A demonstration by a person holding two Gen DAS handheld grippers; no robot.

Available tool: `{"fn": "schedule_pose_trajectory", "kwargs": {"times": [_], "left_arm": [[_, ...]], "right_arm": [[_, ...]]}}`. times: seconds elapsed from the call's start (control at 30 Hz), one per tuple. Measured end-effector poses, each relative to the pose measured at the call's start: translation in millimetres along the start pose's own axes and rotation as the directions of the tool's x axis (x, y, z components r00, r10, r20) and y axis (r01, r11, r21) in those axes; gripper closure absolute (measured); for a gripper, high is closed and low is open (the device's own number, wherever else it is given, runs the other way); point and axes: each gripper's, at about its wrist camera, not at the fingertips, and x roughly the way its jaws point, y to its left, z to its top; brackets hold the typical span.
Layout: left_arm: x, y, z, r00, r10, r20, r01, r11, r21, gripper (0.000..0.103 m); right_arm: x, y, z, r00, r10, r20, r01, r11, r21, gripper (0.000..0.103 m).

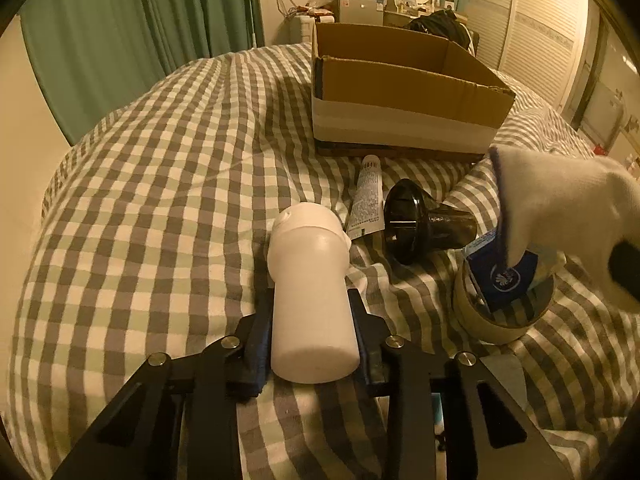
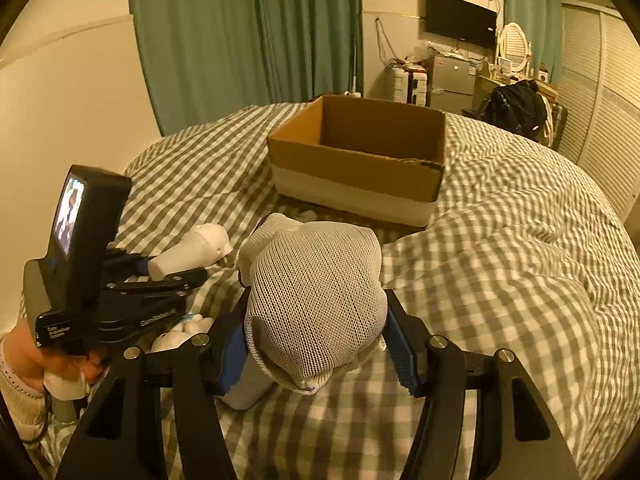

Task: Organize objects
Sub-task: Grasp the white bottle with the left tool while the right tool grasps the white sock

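My left gripper [image 1: 310,304] is shut on a white plastic bottle [image 1: 310,288], held cap-forward just above the checked bed cover; the bottle also shows in the right wrist view [image 2: 192,252]. My right gripper [image 2: 316,320] is shut on a white mesh-covered bundle [image 2: 316,292], which shows as a white shape at the right edge of the left wrist view [image 1: 560,216]. An open cardboard box [image 1: 404,92] [image 2: 360,160] stands on the bed beyond both grippers. On the cover lie a white tube [image 1: 366,200], a black funnel-shaped piece [image 1: 420,224] and a tape roll [image 1: 504,312] holding a blue packet [image 1: 504,272].
The checked duvet [image 2: 500,260] is rumpled into folds, high at the right. Green curtains [image 2: 248,40] hang behind the bed. A fridge, cluttered desk, mirror and dark bag [image 2: 516,108] stand at the far wall. The left gripper's body with its small screen [image 2: 72,208] is at the left.
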Motion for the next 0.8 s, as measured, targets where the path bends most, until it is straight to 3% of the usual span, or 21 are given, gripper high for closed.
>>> {"fn": "schedule_pose_trajectory", "kwargs": {"times": [0.37, 0.43, 0.47, 0.63, 0.8], "left_arm": [[-49, 0, 14, 0.994, -0.002, 0.114, 0.003, 1.0, -0.003, 0.072], [-57, 2, 19, 0.991, -0.005, 0.136, 0.006, 1.0, -0.004, 0.077], [-61, 2, 23, 0.988, -0.004, 0.153, 0.005, 1.0, -0.007, 0.093], [-69, 1, 44, 0.977, 0.0, 0.211, -0.002, 1.0, 0.011, 0.096], [-56, 2, 50, 0.986, -0.03, 0.167, 0.027, 0.999, 0.019, 0.094]], "right_arm": [[-37, -10, 12, 0.995, -0.039, 0.089, 0.038, 0.999, 0.01, 0.044], [-41, -11, 16, 0.994, -0.044, 0.101, 0.043, 0.999, 0.01, 0.044], [-43, -11, 17, 0.993, -0.046, 0.104, 0.045, 0.999, 0.009, 0.044], [-49, -14, 32, 0.989, -0.059, 0.139, 0.06, 0.998, -0.002, 0.044], [-45, -18, 39, 0.988, -0.067, 0.142, 0.068, 0.998, 0.002, 0.044]]}}
